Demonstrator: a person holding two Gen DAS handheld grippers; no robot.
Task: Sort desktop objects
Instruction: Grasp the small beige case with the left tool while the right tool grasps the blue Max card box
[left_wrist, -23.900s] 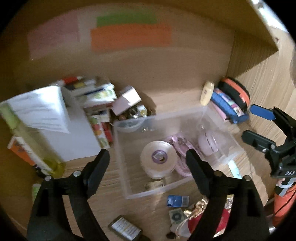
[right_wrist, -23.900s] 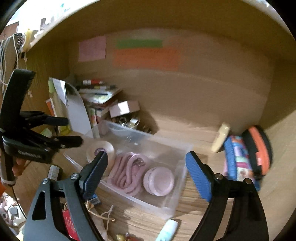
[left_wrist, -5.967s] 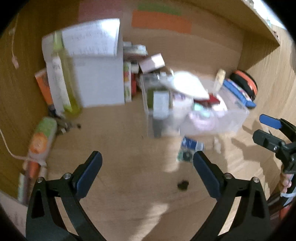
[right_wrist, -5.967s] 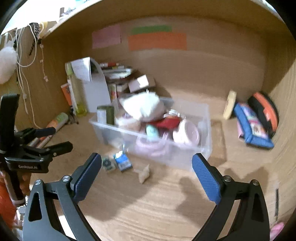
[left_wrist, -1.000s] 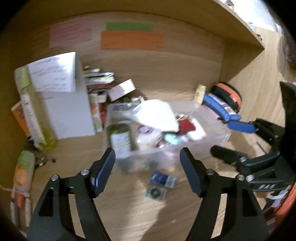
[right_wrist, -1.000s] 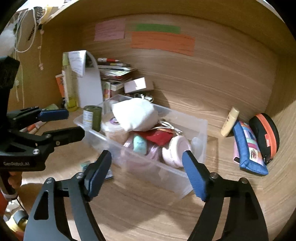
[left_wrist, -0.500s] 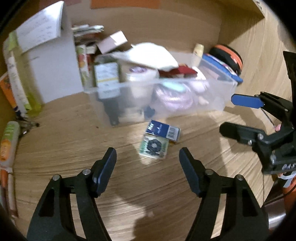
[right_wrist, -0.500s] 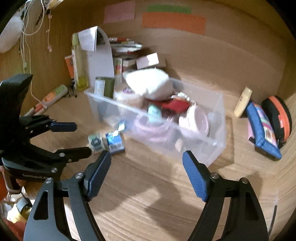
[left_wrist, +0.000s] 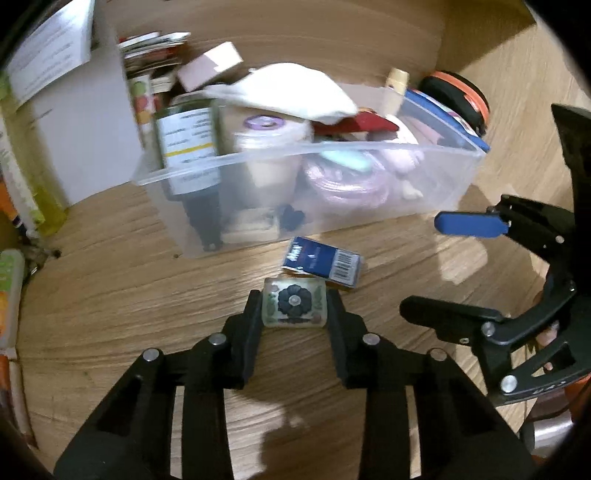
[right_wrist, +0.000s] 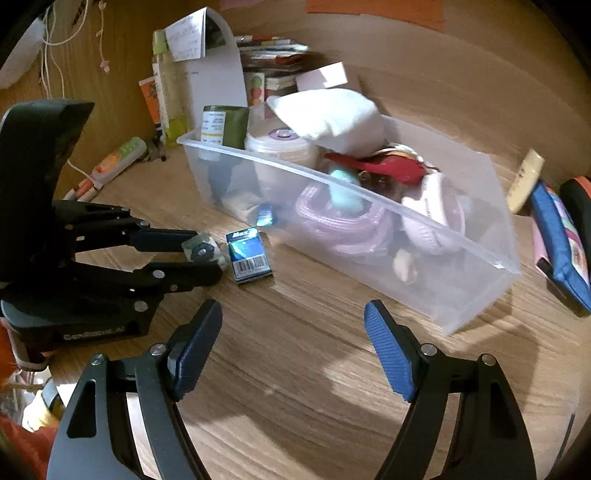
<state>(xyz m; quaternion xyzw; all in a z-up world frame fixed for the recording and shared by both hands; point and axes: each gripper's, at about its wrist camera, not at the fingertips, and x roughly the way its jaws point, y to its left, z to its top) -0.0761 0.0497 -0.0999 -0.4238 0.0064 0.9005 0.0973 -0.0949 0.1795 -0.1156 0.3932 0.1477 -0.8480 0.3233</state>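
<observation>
two grippers over my wooden desk (left_wrist: 110, 280): left gripper (left_wrist: 294, 314) clamps the flower packet (left_wrist: 294, 307), right gripper (right_wrist: 291, 350) spread wide, beside the clear bin (right_wrist: 424, 229).

Sm. clear packet w/ black flower (left_wrist: 294, 307), flat on desk (left_wrist: 110, 295), pinched betw. left gripper (left_wrist: 294, 314) fingers (left_wrist: 253, 317); blue card box (left_wrist: 322, 261) just behind.

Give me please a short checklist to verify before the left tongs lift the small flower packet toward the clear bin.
1. Left tongs closed on both sides of the flower packet: ok.
2. Packet lifted off the desk: cannot tell.
3. Blue barcode box separate from the packet: cannot tell; they look touching or overlapping.
4. Free space in the clear bin: not ok, already heaped, with a white cloth on top.
5. Right tongs open, empty, away from the packet: ok.
</observation>
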